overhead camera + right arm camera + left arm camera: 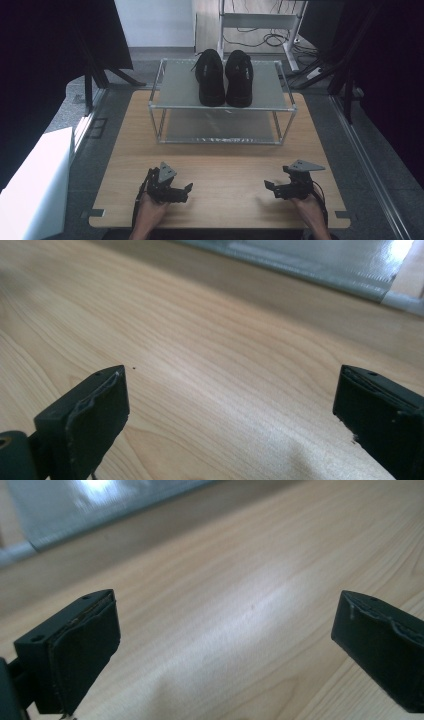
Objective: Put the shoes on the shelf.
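Both your tools sit low in the frame, near the bottom edge of the worktop [220, 175]. The left tool [189, 189] is at lower left and the right tool [267, 186] at lower right, well apart from each other and turned inward toward the middle. Each has its jaws spread wide with nothing between them; in both gripper views you see bare wood grain between the black pads [85, 650] and [97, 415]. This looks like a parked pose, hands resting close to the board and away from the work.

The pair of black shoes [224, 77] stands side by side on the top shelf of the metal rack [175, 85], in the upper middle of the frame, toes pointing toward you. Set square and touching, they seem already placed, or waiting to be lifted off.

Between you and the shoes is an open stretch of wood, then the rack's front rail and corner posts. If you reach in, I judge the front rail and the lower shelf [200, 127] to be the things to clear. At far left a white box [37, 185] lies off the worktop, out of your way.
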Action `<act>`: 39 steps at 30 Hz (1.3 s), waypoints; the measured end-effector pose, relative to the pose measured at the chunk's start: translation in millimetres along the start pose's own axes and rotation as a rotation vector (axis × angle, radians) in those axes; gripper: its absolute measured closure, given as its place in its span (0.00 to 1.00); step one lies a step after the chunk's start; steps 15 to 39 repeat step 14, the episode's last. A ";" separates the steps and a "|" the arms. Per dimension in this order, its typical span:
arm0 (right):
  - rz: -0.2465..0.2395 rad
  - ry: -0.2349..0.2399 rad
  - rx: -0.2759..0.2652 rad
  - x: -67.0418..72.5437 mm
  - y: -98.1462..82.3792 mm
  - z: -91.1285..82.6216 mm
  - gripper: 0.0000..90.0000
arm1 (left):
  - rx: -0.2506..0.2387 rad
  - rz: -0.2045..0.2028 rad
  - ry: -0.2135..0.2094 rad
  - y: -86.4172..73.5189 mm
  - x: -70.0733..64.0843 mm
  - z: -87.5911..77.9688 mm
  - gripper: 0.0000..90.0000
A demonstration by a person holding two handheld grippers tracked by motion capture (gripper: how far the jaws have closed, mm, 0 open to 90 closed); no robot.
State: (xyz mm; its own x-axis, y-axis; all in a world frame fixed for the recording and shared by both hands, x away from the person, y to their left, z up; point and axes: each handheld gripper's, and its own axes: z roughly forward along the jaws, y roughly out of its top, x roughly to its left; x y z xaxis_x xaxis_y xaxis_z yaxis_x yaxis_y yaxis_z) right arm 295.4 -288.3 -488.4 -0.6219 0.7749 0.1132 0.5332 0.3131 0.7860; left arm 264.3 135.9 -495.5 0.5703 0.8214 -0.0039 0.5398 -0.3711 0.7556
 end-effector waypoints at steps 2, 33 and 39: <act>-0.016 -0.002 0.024 0.6 -3.0 4.2 0.01 | 0.032 0.013 0.008 -2.4 -2.1 4.6 0.00; -0.110 -0.022 0.155 8.9 -14.9 24.3 0.00 | 0.124 0.063 0.052 -7.8 -10.2 19.6 0.00; -0.110 -0.022 0.155 8.9 -14.9 24.3 0.00 | 0.124 0.063 0.052 -7.8 -10.2 19.6 0.00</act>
